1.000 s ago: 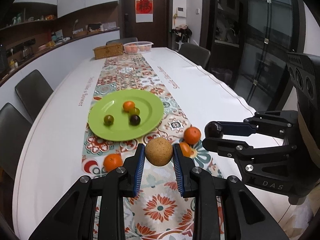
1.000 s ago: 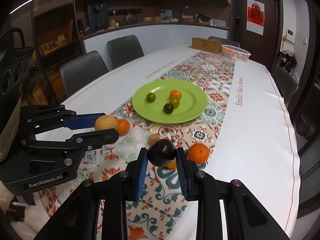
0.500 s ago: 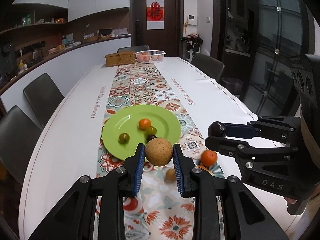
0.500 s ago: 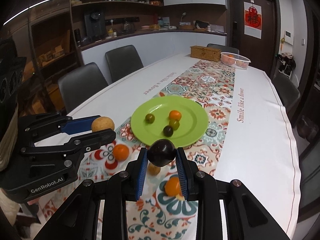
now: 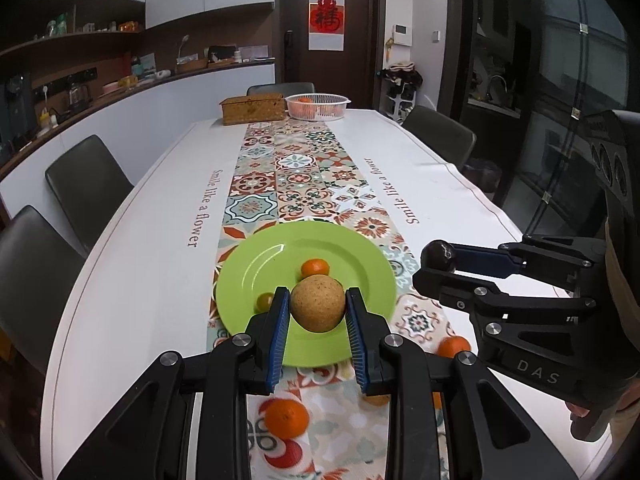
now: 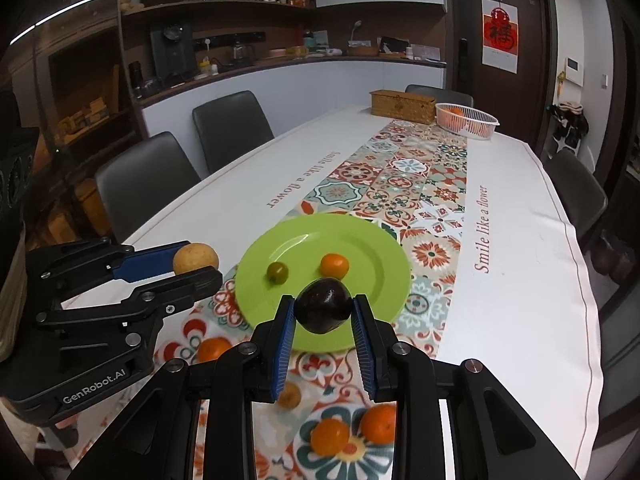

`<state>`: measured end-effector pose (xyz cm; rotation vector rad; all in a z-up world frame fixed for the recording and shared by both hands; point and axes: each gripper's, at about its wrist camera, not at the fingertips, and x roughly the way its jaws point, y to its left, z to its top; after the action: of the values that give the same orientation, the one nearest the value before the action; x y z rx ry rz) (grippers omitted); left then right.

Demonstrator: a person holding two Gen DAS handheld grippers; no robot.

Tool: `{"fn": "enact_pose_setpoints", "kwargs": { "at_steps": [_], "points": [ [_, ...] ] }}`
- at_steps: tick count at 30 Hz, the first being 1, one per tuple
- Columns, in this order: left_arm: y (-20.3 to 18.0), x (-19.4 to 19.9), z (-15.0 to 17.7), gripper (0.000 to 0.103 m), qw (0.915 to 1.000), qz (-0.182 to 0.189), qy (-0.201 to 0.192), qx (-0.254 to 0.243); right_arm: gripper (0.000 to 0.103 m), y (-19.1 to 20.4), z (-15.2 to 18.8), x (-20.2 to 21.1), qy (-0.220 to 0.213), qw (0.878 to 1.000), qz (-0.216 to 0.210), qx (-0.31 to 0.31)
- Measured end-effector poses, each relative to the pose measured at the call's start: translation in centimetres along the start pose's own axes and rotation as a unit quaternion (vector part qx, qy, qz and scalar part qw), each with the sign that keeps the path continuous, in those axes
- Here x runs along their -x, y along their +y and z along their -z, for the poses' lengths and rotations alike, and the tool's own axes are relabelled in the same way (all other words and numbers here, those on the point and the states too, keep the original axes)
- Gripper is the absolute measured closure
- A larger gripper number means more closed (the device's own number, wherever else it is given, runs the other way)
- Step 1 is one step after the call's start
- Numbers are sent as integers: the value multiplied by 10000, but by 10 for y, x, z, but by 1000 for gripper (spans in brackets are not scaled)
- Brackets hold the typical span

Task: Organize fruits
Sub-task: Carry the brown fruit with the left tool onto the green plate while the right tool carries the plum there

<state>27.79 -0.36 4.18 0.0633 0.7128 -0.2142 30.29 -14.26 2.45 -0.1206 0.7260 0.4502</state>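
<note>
My left gripper (image 5: 317,308) is shut on a round tan fruit (image 5: 317,302) and holds it above the near edge of the green plate (image 5: 248,276). My right gripper (image 6: 323,312) is shut on a dark purple fruit (image 6: 323,306) above the same plate (image 6: 372,256). On the plate lie a small orange (image 6: 334,265) and a small green fruit (image 6: 277,271). Loose oranges (image 6: 330,436) (image 5: 286,418) and a small tan fruit (image 6: 289,395) lie on the patterned runner near me.
A white basket (image 5: 318,106) with oranges and a wicker box (image 5: 253,109) stand at the table's far end. Grey chairs (image 6: 230,128) line both sides. The white tablecloth edge (image 6: 588,320) runs along the right.
Both grippers have risen and moved forward with their fruits, from over the loose fruits to over the plate's near edge. Both stay shut.
</note>
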Motion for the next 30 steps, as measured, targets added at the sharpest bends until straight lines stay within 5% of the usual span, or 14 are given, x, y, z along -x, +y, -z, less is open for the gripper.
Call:
{"fn": "enact_pose_setpoints", "kwargs": {
  "at_steps": [30],
  "points": [
    [32, -113, -12, 75, 9960, 19, 878, 193, 73, -37, -26, -119, 969, 9949, 259, -60]
  ]
}}
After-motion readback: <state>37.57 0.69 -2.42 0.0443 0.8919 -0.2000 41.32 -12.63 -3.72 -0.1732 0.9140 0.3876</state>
